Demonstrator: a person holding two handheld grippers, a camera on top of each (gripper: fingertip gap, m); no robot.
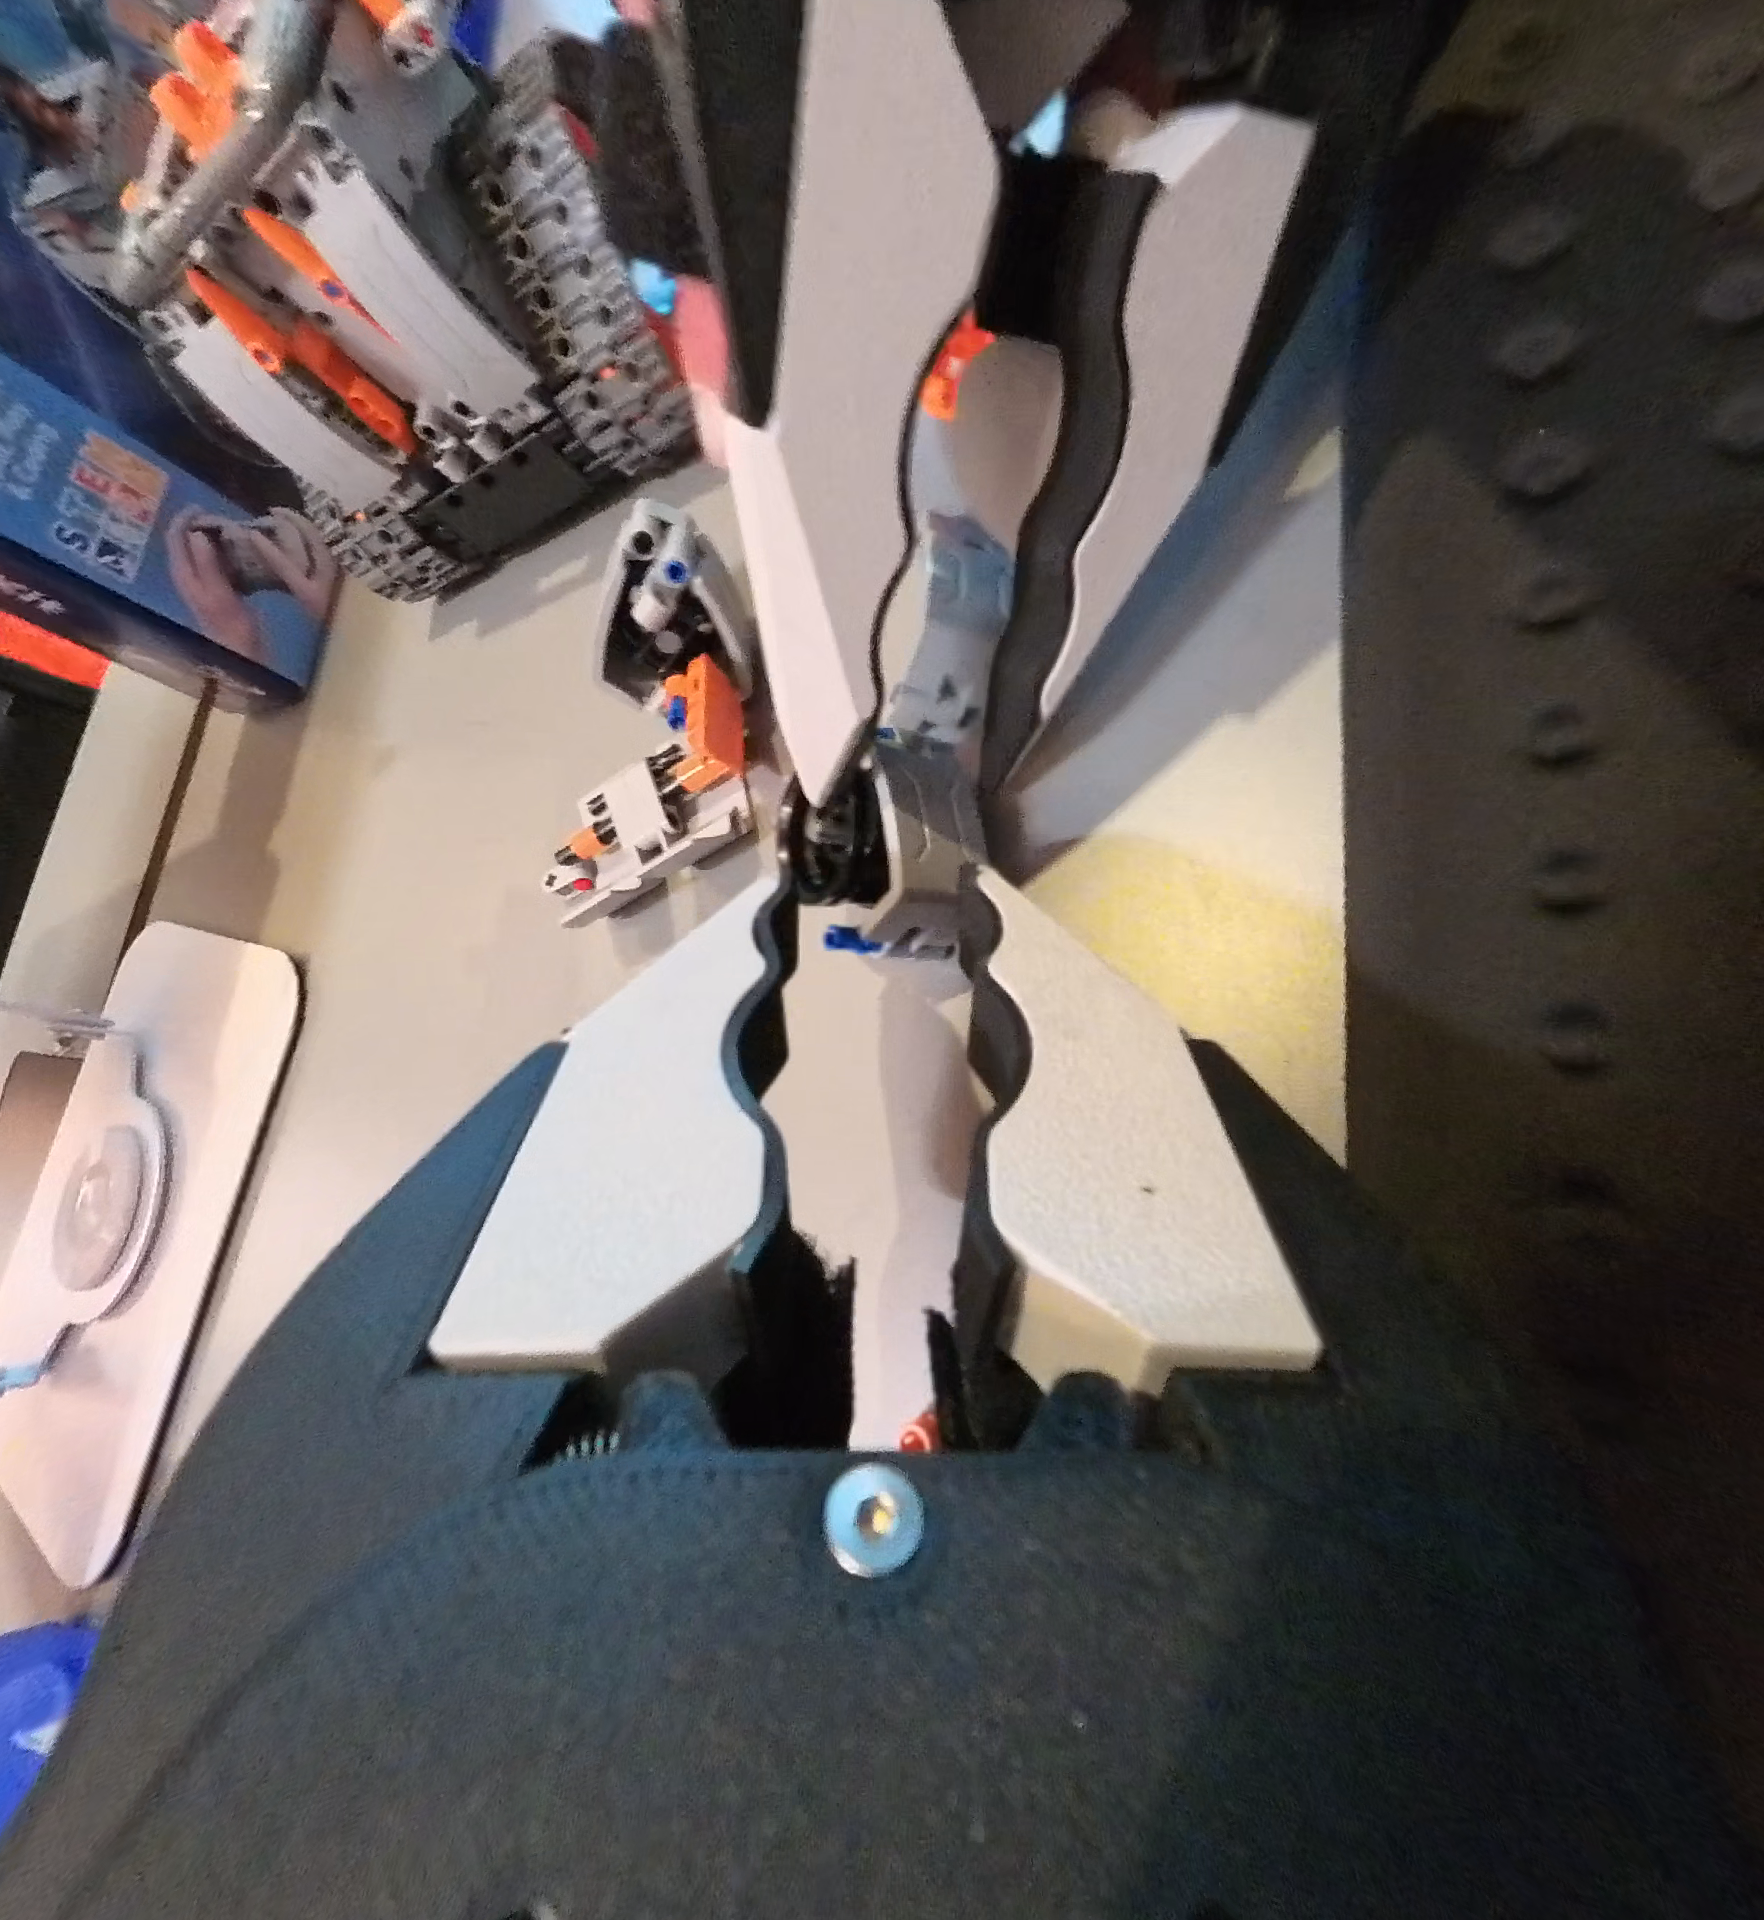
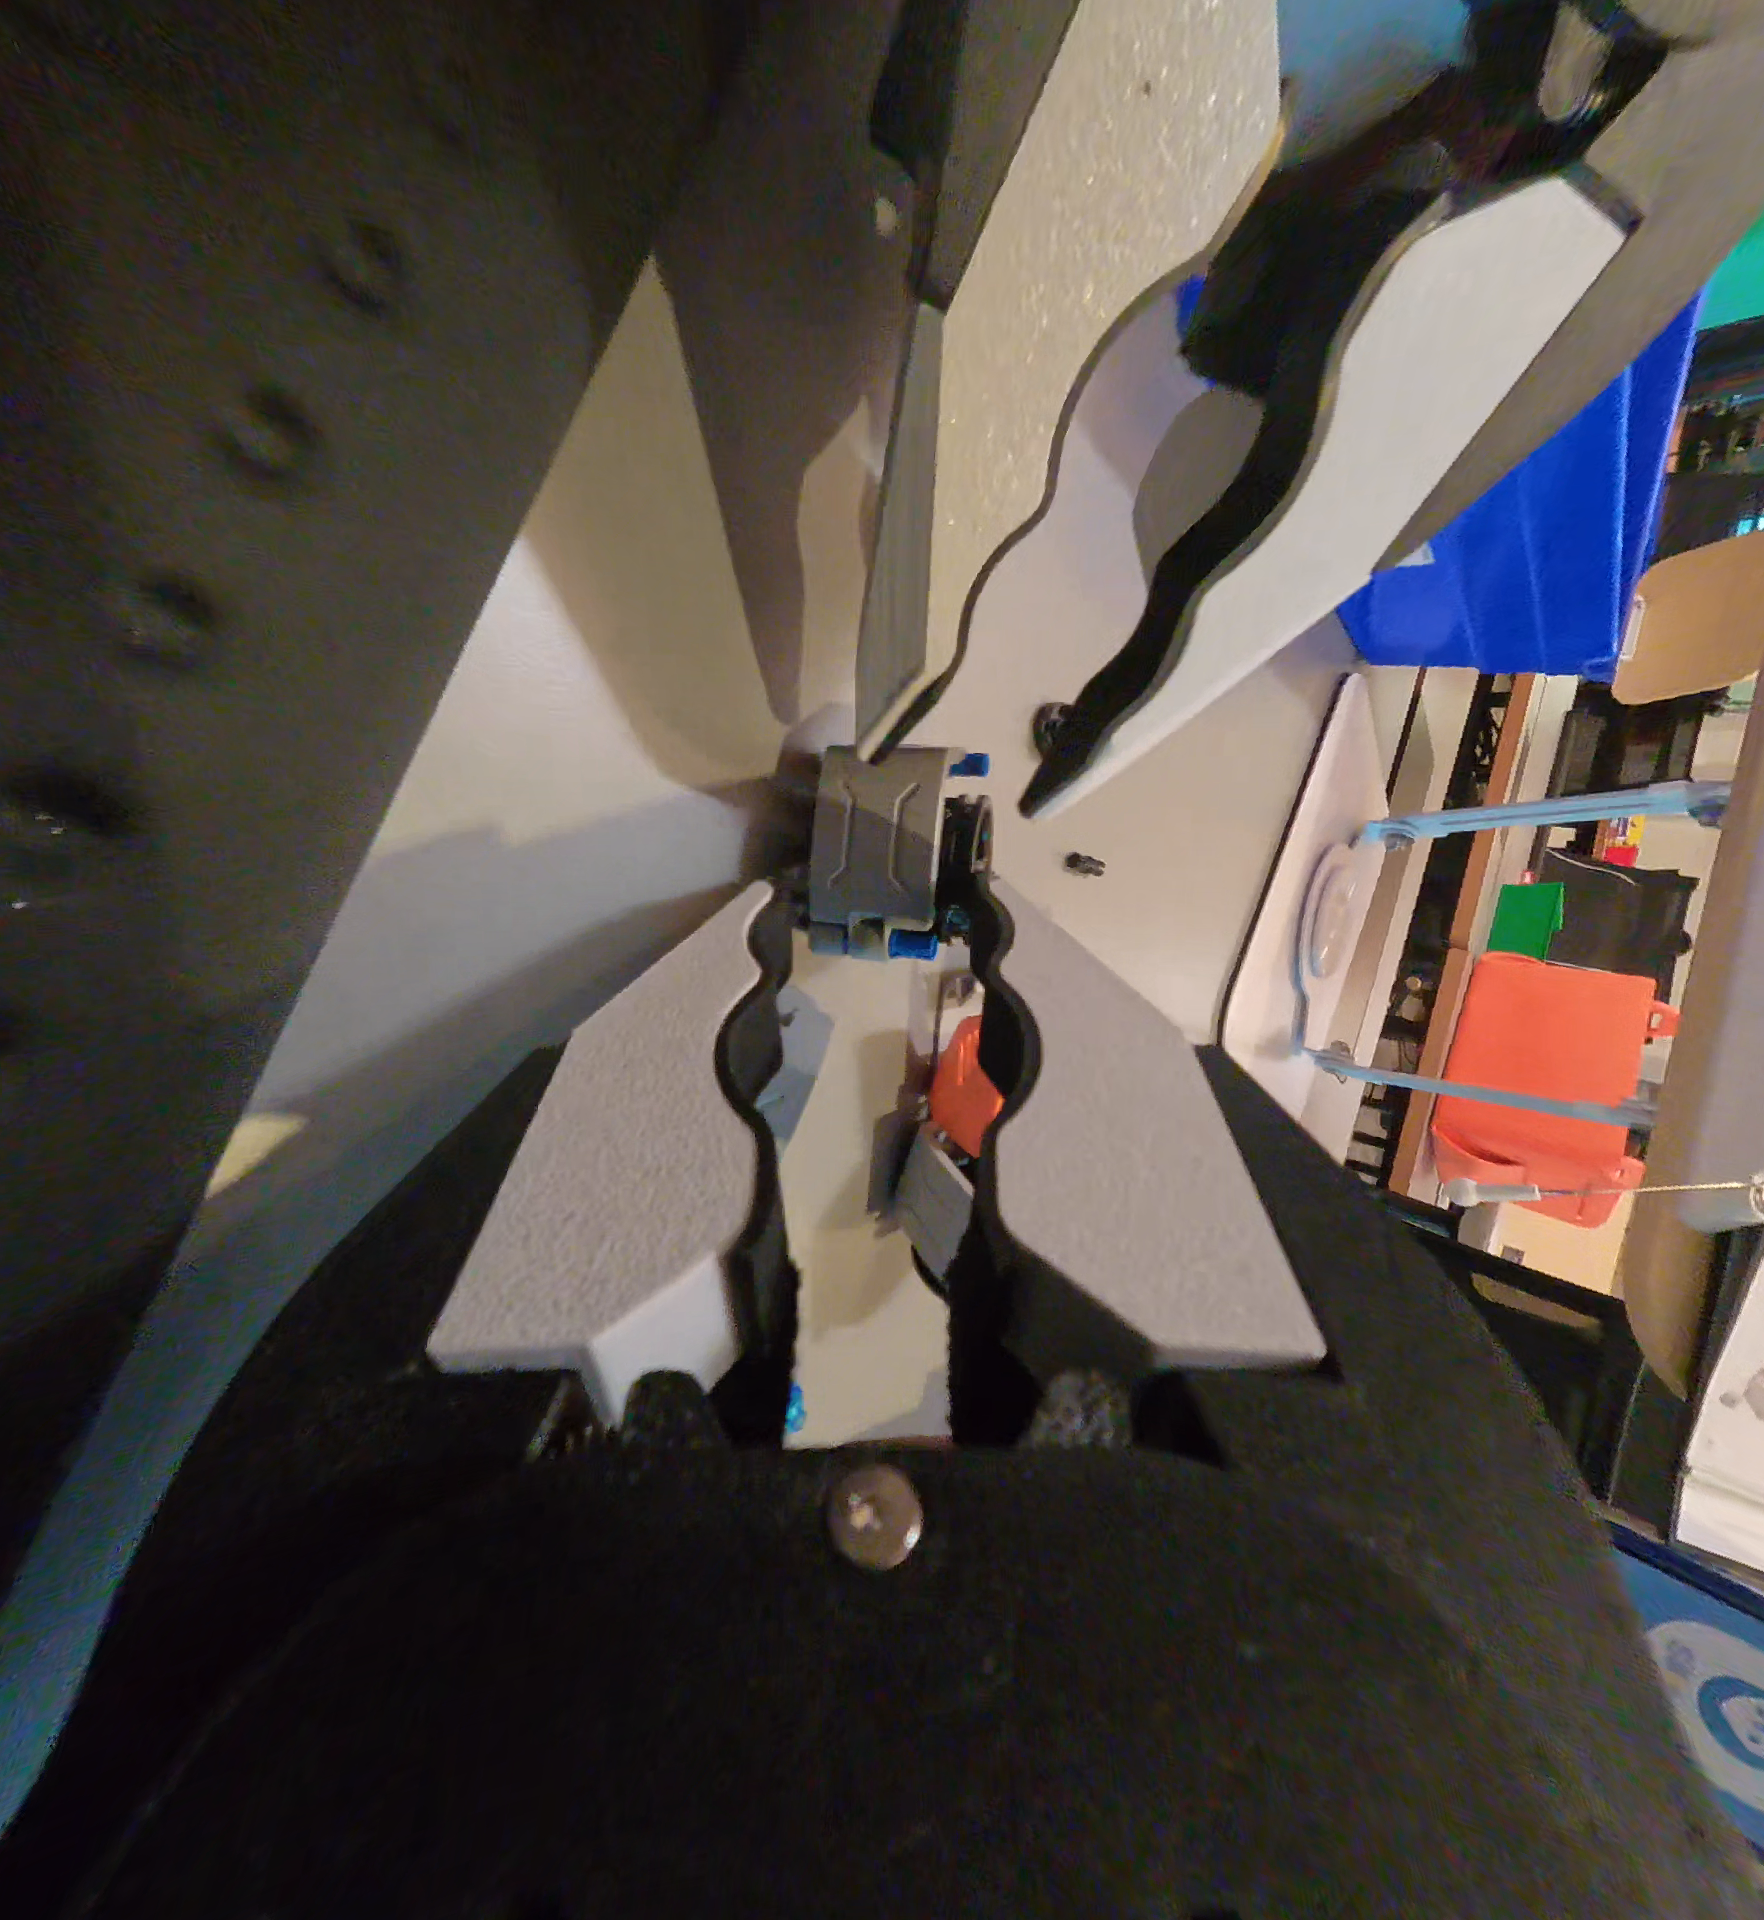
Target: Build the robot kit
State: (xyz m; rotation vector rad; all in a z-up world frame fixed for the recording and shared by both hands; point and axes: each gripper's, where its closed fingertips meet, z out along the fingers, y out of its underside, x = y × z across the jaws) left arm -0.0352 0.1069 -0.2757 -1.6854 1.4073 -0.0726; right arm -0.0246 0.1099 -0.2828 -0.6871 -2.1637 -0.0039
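Right gripper (image 2: 873, 883) clamped at its tips on a small grey brick piece (image 2: 870, 854) with blue pins, lifted clear of the pale surface (image 2: 1148, 831). Left gripper (image 1: 873, 894) meeting the same piece (image 1: 925, 831) from the opposite side, tips pinching its black round part, likely bracing it. Beyond, loose grey-and-orange subassemblies (image 1: 665, 821); farther off, a tracked brick model (image 1: 421, 343) beside a blue box (image 1: 78, 457).
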